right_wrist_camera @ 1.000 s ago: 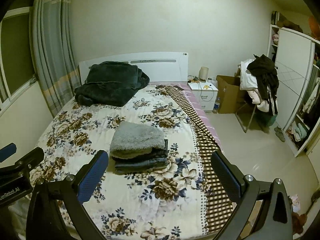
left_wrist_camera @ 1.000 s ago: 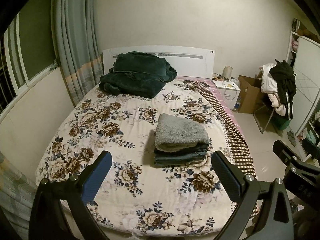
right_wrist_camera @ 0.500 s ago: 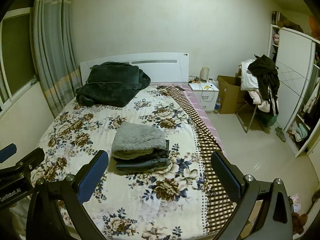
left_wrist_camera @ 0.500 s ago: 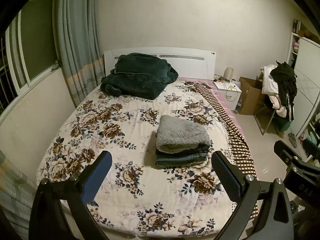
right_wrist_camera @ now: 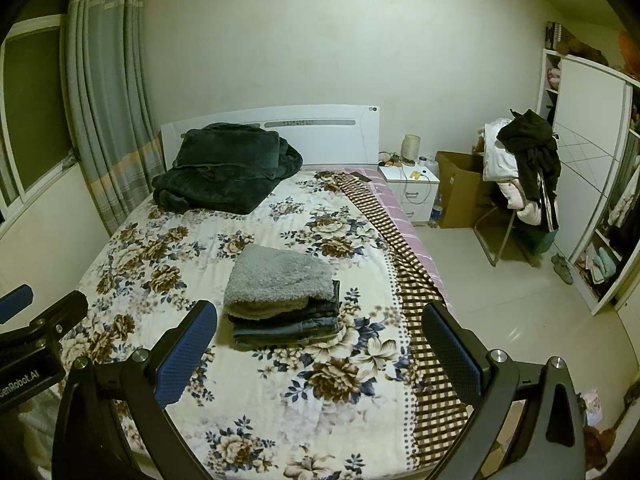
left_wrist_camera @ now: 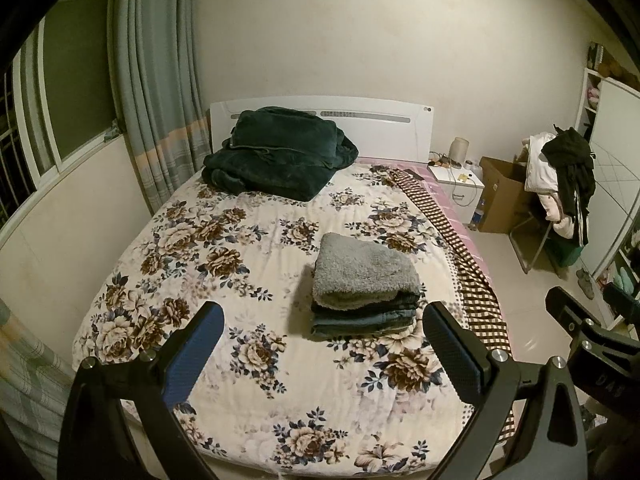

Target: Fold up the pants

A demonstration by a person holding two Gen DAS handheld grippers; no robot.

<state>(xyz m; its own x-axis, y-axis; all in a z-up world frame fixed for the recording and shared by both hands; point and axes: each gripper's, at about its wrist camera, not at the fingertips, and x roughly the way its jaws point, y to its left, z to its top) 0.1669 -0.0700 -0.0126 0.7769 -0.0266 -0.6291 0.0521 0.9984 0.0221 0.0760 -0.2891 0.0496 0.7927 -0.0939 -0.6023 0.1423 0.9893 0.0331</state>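
Note:
A folded stack of pants (left_wrist_camera: pixel 364 292) (right_wrist_camera: pixel 282 300) rests near the middle of the flowered bed (left_wrist_camera: pixel 224 264) (right_wrist_camera: pixel 168 264); the top piece is grey and fleecy, with darker denim layers under it. My left gripper (left_wrist_camera: pixel 324 336) hovers open above the foot of the bed, well short of the stack, nothing between its blue pads. My right gripper (right_wrist_camera: pixel 320 336) is likewise open and empty, held back from the stack. Each gripper's body shows at the edge of the other's view.
A dark green blanket (left_wrist_camera: pixel 276 152) (right_wrist_camera: pixel 224 168) lies heaped by the white headboard. A checkered and pink sheet edge (right_wrist_camera: pixel 404 256) runs down the bed's right side. Nightstand (right_wrist_camera: pixel 412 188), cardboard box (right_wrist_camera: pixel 460 196), a chair piled with clothes (right_wrist_camera: pixel 520 172) and a wardrobe (right_wrist_camera: pixel 592 152) stand to the right; curtains hang left.
Both views have shifted slightly, with the bed and stack sliding a little rightward and down in frame. Both grippers stay open and the stack has not moved.

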